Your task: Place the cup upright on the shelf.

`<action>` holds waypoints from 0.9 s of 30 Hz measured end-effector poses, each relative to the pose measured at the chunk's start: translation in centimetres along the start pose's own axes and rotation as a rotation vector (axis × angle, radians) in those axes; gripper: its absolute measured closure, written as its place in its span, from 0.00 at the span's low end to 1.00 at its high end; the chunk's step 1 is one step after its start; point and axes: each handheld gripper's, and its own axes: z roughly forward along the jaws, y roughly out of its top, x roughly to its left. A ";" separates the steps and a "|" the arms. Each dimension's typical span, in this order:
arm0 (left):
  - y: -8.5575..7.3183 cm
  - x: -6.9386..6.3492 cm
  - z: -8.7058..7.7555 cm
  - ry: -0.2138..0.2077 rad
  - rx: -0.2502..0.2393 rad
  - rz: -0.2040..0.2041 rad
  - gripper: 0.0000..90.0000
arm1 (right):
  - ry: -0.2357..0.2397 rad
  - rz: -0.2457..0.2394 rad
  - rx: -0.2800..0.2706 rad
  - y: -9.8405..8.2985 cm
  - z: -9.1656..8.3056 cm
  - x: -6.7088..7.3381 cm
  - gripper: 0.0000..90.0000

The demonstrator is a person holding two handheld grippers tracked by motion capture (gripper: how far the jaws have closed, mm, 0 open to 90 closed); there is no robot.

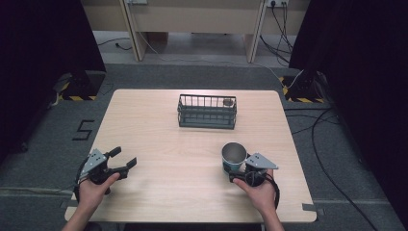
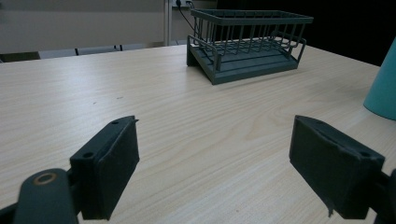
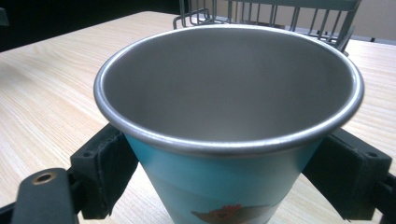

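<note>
A teal cup (image 1: 234,155) with a bare metal inside stands upright on the wooden table (image 1: 163,139), right of the middle. My right gripper (image 1: 239,174) is open, and its two jaws sit close against the lower sides of the cup (image 3: 224,93). I cannot tell whether they press on it. In the right gripper view the cup stands between the jaws of my right gripper (image 3: 219,163). My left gripper (image 1: 122,158) is open near the table's front left with nothing between its jaws. In the left gripper view, bare table lies under my left gripper (image 2: 215,154) and the cup (image 2: 384,88) edges in at the right.
A dark wire basket (image 1: 207,111) stands at the far middle of the table, with a small grey round object (image 1: 227,101) in its right back corner. The basket (image 2: 247,44) lies ahead of the left gripper, and the basket (image 3: 280,14) rises behind the cup.
</note>
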 end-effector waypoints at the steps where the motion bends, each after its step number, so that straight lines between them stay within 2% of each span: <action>1: 0.0 0.0 0.0 0.000 0.000 0.000 0.17 | 0.000 0.000 0.000 0.0 0.0 0.0 0.18; 19: 0.0 0.0 0.0 -0.002 0.000 0.001 0.17 | 0.021 0.017 -0.025 0.0 -0.1 0.2 0.19; 27: 0.0 0.0 0.0 -0.003 0.000 0.001 0.17 | 0.014 0.024 -0.061 0.4 -0.3 0.1 0.19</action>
